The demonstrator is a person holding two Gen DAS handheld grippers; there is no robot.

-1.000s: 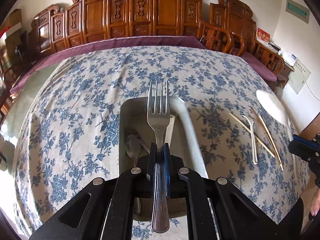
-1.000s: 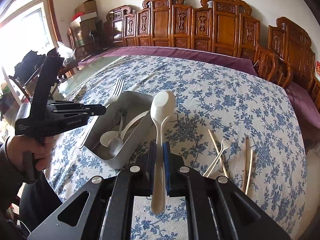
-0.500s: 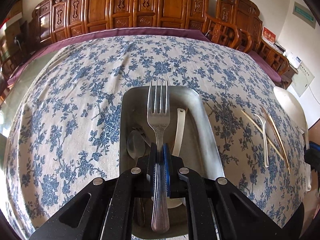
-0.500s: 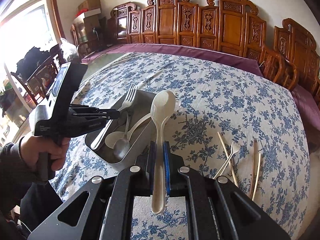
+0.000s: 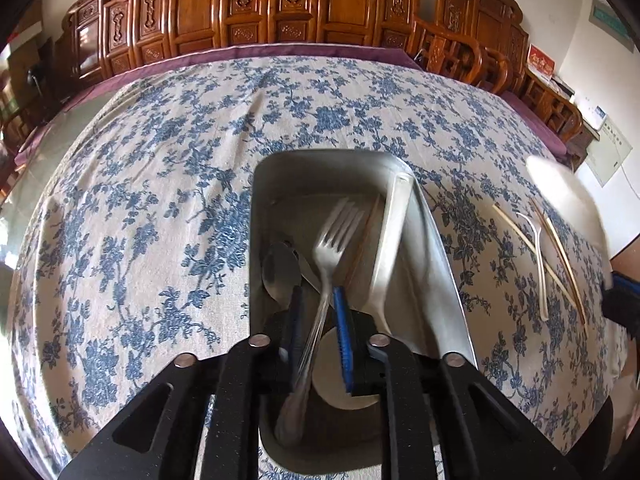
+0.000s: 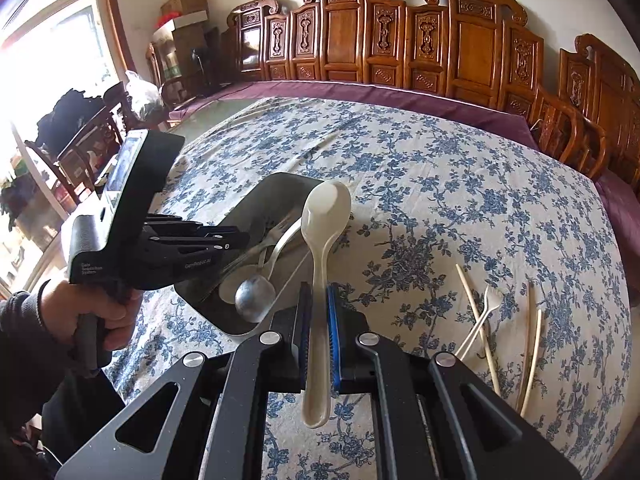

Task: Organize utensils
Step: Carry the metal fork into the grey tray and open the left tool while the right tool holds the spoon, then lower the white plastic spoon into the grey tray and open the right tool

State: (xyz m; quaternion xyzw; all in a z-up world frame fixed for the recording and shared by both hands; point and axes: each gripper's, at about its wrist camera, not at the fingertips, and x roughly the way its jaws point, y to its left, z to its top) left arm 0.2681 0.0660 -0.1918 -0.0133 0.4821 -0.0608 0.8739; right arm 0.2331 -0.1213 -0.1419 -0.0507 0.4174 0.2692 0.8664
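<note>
Since half a second ago the left tool [image 5: 316,320] has parted its jaws, and the metal fork [image 5: 330,248], clamped upright before, now tilts loose between them, its tines blurred and leaning right over the metal tray [image 5: 444,280]. Inside that tray lie a metal spoon [image 5: 280,272] at the left, a white plastic spoon [image 5: 390,240] along the right wall, and a thin brown stick between fork and white spoon, too blurred to name surely. From the right wrist view the left tool [image 6: 236,240] reaches over the tray [image 6: 276,184], held in the person's left hand [image 6: 100,312]. The right tool [image 6: 318,332] is clamped on a cream plastic spoon [image 6: 324,232], bowl forward and raised above the tray's near right edge. On the surface [image 6: 460,200], covered by a blue floral cloth, well to the right of the tray, rest a small white plastic fork [image 6: 482,312] crossing one pale chopstick [image 6: 476,320], with two more chopsticks [image 6: 530,352] just beside them. Carved wooden chairs [image 6: 400,48] line the far side of the surface.
</note>
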